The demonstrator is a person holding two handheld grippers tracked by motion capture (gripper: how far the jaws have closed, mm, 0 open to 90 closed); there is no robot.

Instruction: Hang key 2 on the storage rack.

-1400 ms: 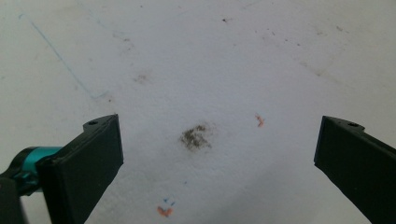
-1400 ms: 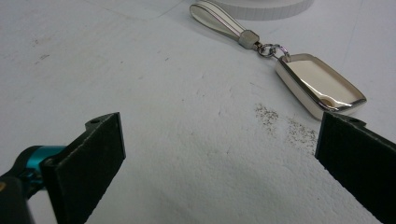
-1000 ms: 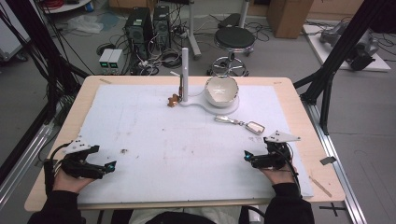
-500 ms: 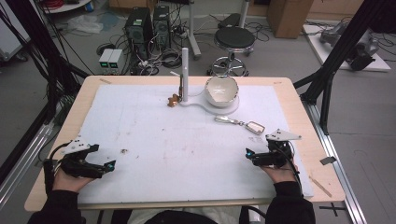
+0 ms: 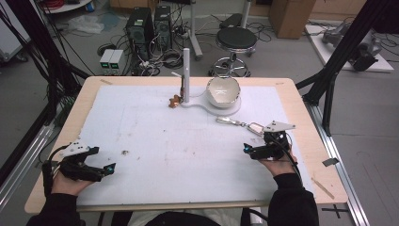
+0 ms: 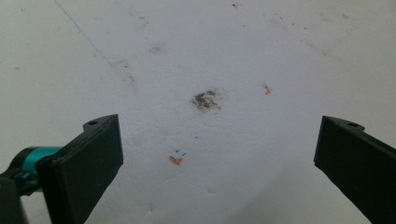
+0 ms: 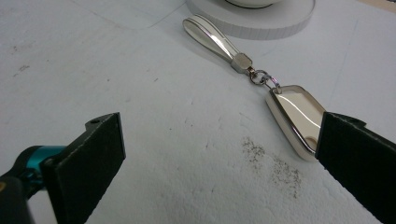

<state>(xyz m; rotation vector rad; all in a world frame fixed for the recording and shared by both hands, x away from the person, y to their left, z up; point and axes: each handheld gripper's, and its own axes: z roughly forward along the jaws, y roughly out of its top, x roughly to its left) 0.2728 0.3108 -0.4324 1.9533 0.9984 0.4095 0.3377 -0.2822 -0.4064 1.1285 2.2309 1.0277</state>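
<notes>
A shiny metal keychain (image 7: pixel 261 84) lies flat on the white sheet, with a strap loop, small rings and a wedge-shaped fob (image 5: pixel 255 127). My right gripper (image 5: pixel 246 149) is open just in front of it; the fob (image 7: pixel 296 119) lies partly behind the right-hand jaw. A white bowl (image 5: pixel 223 91) sits on a white stand with an upright post (image 5: pixel 186 75), and a small brown object (image 5: pixel 175 100) rests beside the post. My left gripper (image 5: pixel 110 168) is open at the near left, over bare sheet (image 6: pixel 205 100) with stains.
The white sheet (image 5: pixel 179 141) covers a wooden table (image 5: pixel 308 122). A tiny dark speck (image 5: pixel 125 152) lies near the left gripper. Beyond the table stand a round stool (image 5: pixel 236 40), computer towers (image 5: pixel 146 23) and cables. Black frame bars (image 5: pixel 339 61) rise at the right.
My right gripper has shifted slightly to the left, toward the table's middle, in front of the keychain. The left gripper has stayed put.
</notes>
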